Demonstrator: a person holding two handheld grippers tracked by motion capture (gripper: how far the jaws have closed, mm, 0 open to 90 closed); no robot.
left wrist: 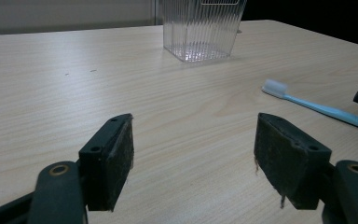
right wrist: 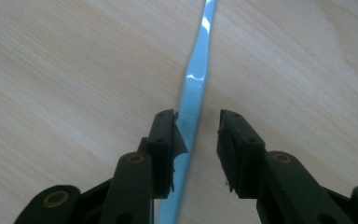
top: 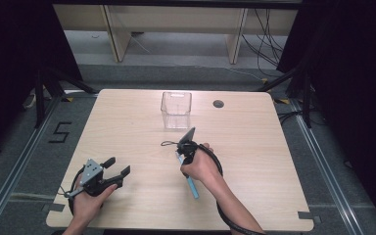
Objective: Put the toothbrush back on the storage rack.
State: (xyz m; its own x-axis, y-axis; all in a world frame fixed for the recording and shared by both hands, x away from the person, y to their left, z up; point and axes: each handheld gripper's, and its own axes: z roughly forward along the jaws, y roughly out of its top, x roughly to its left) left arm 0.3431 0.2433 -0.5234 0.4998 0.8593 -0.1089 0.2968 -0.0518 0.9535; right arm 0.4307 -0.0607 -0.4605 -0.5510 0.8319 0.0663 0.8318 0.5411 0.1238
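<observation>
A light blue toothbrush (top: 192, 184) with a white bristle head lies flat on the wooden table (top: 254, 147), near the middle. My right gripper (top: 183, 155) points down over its head end. In the right gripper view the handle (right wrist: 193, 88) runs between the open jaws of my right gripper (right wrist: 196, 122), close against the left one, with a gap on the right. My left gripper (top: 118, 165) rests low at the front left, open and holding nothing. Its view looks past the left gripper (left wrist: 193, 140) to the toothbrush (left wrist: 317, 108) and a clear ribbed plastic cup (left wrist: 200, 28).
The clear cup (top: 176, 109) stands upright and empty toward the table's far side, with a round cable hole (top: 218, 104) to its right. A black cable loops around the right wrist. Dark stands flank the table on the floor.
</observation>
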